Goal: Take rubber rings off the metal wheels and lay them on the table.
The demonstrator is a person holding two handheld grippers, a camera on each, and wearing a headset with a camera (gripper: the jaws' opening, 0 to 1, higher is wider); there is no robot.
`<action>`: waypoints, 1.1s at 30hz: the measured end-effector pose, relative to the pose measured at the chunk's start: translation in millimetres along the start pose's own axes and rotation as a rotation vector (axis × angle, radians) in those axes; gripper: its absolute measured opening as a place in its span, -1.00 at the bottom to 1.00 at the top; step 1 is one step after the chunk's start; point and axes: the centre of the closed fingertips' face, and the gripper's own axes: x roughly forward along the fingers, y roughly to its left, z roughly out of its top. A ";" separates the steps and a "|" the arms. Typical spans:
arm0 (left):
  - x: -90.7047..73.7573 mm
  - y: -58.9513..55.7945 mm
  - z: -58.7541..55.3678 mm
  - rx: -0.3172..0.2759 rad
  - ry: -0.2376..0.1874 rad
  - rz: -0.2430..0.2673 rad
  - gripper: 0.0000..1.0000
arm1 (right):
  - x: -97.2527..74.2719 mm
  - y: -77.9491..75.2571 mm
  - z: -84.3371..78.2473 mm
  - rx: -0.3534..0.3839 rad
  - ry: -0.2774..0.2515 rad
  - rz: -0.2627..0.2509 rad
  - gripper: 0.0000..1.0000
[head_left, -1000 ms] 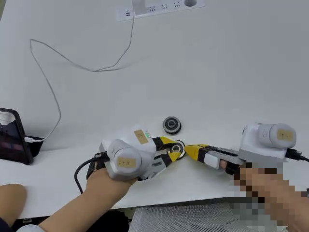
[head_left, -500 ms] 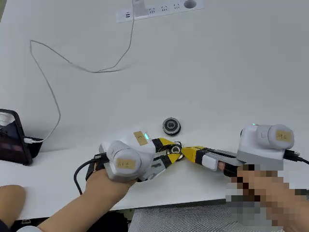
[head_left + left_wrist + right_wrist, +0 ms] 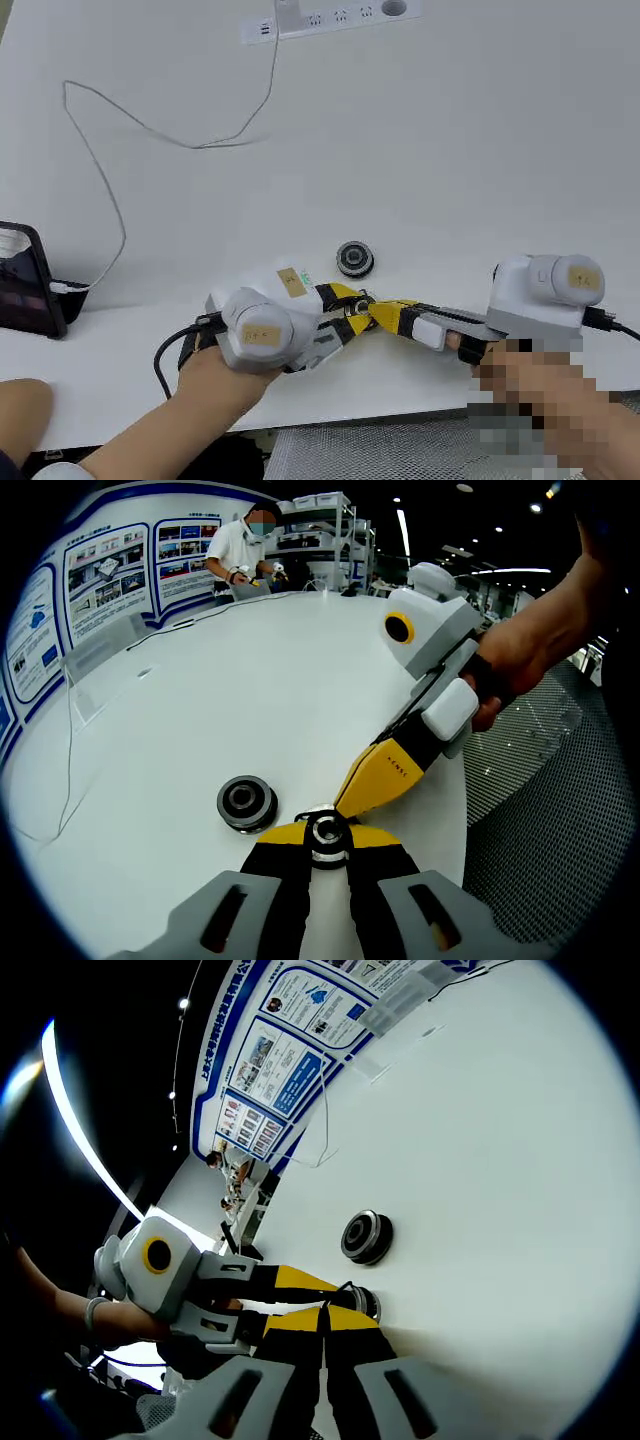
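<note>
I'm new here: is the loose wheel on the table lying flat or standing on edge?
Lying flat: the metal wheel shows its full round face and hub to the head view.

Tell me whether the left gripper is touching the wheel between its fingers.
Touching. In the left gripper view, the left gripper has its yellow fingers pressed against both sides of the wheel, with no gap.

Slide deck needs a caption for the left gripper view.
Left gripper clamps a small metal wheel, met by the right gripper; a second black-ringed metal wheel lies beside.
</note>
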 end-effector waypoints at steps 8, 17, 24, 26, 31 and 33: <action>-0.2 -0.5 0.5 -0.001 -0.008 -0.003 -0.73 | -1.3 0.7 -0.8 0.008 -0.005 -0.006 -0.97; -1.1 -4.2 1.2 -0.013 -0.026 -0.019 -0.63 | -2.8 -6.1 -2.3 0.005 -0.003 -0.039 -0.97; -5.7 -4.3 1.7 -0.013 -0.041 -0.006 -0.60 | -1.6 -5.8 -1.9 0.006 -0.005 -0.041 -0.97; -7.6 -3.5 3.2 -0.013 -0.050 -0.001 -0.59 | -1.4 -5.6 -2.0 0.006 -0.004 -0.041 -0.97; -11.8 -0.3 8.3 -0.011 -0.076 0.015 -0.53 | -1.1 -5.9 -1.6 0.005 -0.002 -0.043 -0.97; -12.7 1.1 8.9 -0.013 -0.082 0.020 -0.51 | -1.1 -6.0 -1.2 0.003 -0.002 -0.043 -0.97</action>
